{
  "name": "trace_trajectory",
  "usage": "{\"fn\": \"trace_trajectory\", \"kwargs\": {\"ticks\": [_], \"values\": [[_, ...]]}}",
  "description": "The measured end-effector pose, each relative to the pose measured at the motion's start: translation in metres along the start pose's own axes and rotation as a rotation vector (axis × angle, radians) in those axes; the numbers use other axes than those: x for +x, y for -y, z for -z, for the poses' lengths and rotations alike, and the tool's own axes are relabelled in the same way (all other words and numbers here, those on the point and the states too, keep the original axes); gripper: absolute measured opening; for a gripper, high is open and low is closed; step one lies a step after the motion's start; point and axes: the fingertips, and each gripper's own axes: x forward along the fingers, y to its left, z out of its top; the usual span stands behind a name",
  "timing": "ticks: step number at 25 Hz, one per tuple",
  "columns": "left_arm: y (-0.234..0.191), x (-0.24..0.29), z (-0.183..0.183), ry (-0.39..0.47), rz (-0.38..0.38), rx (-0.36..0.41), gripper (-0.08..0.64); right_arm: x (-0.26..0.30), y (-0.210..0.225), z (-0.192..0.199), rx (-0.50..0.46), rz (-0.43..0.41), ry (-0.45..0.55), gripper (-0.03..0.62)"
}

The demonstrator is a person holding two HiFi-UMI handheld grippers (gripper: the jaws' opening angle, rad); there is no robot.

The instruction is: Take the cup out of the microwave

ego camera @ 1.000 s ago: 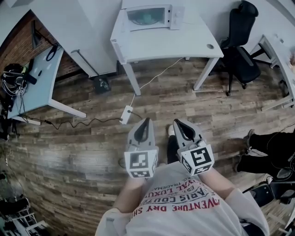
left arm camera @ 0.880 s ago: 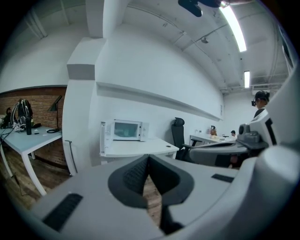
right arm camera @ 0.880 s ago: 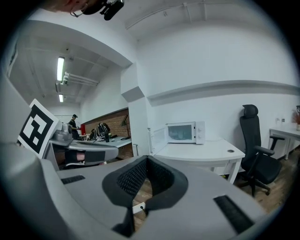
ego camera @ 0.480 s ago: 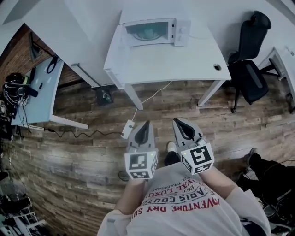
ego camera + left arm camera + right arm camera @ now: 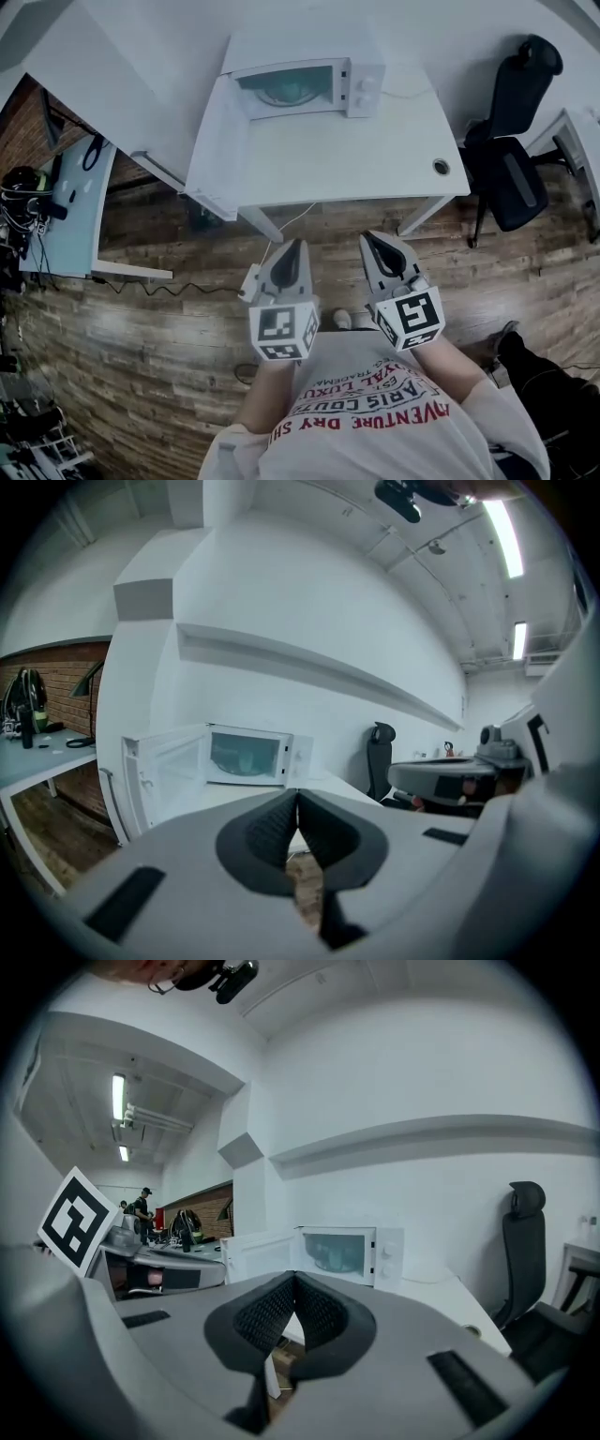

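The microwave door [image 5: 217, 141] stands swung wide at the left edge of the white counter [image 5: 356, 159], so the approach is best kept to its right, away from that panel. The left claw [image 5: 296, 251] is pressed together and holds nothing, well short of the counter above the wooden floor. Ahead, the microwave [image 5: 305, 80] sits at the back of the counter. A pale rounded shape in its cavity is probably the cup [image 5: 332, 1255], though it is too small to be sure. The right claw [image 5: 373, 246] is also pressed together and empty, beside the left one. The step in hand looks like closing in. Whichever claw reaches in should spread before it enters, stay level, take the cup by its wall, and come straight out clear of the frame.
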Motion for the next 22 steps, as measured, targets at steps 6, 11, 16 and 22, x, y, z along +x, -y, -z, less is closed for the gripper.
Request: {"fn": "trace_trajectory", "kwargs": {"ticks": [6, 11, 16, 22], "values": [[-0.013, 0.047, -0.007, -0.014, 0.014, -0.014, 0.008, 0.036, 0.031, -0.002, 0.041, 0.012, -0.005, 0.011], [-0.029, 0.100, -0.020, -0.009, 0.044, -0.010, 0.008, 0.078, 0.056, -0.004, 0.041, 0.038, -0.013, 0.010], [-0.052, 0.166, -0.038, -0.015, 0.087, -0.019, 0.008, 0.132, 0.088, -0.012, 0.040, 0.063, -0.037, 0.011], [-0.089, 0.243, -0.061, -0.043, 0.110, -0.006, 0.008, 0.209, 0.127, -0.025, 0.055, 0.088, -0.065, 0.011]]}}
